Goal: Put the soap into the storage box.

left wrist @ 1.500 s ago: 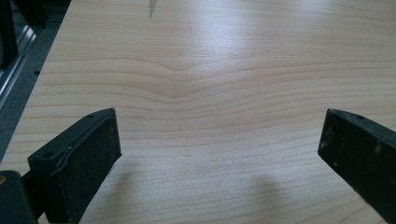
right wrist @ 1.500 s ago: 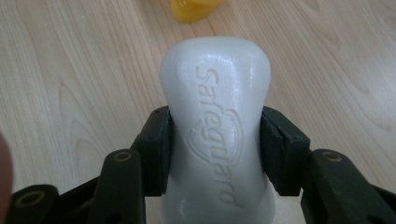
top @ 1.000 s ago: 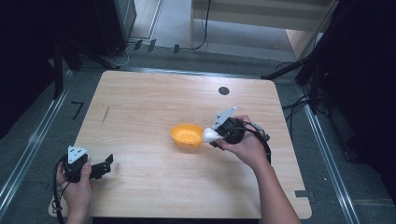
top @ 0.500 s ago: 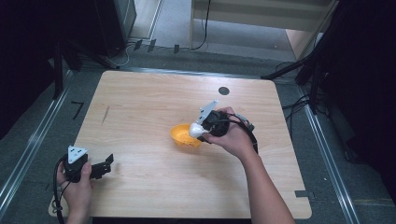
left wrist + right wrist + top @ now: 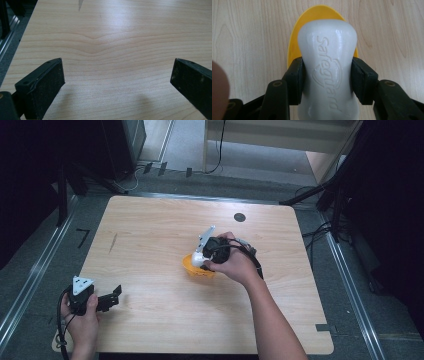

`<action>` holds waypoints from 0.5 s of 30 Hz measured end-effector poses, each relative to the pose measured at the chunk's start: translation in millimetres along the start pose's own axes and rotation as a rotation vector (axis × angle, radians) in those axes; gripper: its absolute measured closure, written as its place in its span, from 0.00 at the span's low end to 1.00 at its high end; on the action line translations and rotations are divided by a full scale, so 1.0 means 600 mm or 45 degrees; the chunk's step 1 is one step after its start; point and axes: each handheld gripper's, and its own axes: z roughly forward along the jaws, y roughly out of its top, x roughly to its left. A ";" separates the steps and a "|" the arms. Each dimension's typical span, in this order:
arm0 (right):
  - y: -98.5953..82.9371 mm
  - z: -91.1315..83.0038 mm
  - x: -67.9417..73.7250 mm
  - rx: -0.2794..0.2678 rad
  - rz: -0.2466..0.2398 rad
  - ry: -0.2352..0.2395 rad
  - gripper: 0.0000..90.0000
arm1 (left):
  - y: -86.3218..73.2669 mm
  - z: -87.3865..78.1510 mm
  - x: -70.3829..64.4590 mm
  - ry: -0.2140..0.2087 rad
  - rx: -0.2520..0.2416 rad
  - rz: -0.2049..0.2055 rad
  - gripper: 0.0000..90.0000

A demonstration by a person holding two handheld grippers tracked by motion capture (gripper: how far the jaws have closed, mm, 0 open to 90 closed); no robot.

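My right gripper (image 5: pixel 327 82) is shut on a white bar of soap (image 5: pixel 327 67) with "Safeguard" embossed on it, the jaws clamping its narrow waist. It hovers directly over a yellow-orange dish (image 5: pixel 294 42) on the wooden table (image 5: pixel 150 240). From the high view, the right gripper (image 5: pixel 199 260) points down at the dish (image 5: pixel 192 269) near the table's middle, the soap (image 5: pixel 198 258) at its tip. My left gripper (image 5: pixel 112 297) rests at the front left corner; its own view shows the jaws wide apart, fingers (image 5: pixel 47 82) over bare wood.
A small black round mark (image 5: pixel 239 217) lies on the table's far right part. Metal rails (image 5: pixel 30 275) run along both sides of the table, with cables (image 5: pixel 320 227) on the floor at right.
My right gripper carried the soap leftward, from beside the dish's right edge to above it, tilting downward. The left gripper stayed put.
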 end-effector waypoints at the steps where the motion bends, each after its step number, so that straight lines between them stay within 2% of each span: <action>1: 0.003 0.006 -0.002 0.009 -0.005 0.010 0.56 | 0.000 0.000 0.000 -0.001 0.001 0.001 0.00; 6: 0.006 0.021 -0.004 0.034 -0.005 0.026 0.57 | 0.000 0.000 0.000 0.000 0.001 0.001 0.00; 15: 0.005 0.027 -0.009 0.019 0.007 0.048 0.57 | 0.000 0.000 0.000 -0.002 0.003 -0.002 0.00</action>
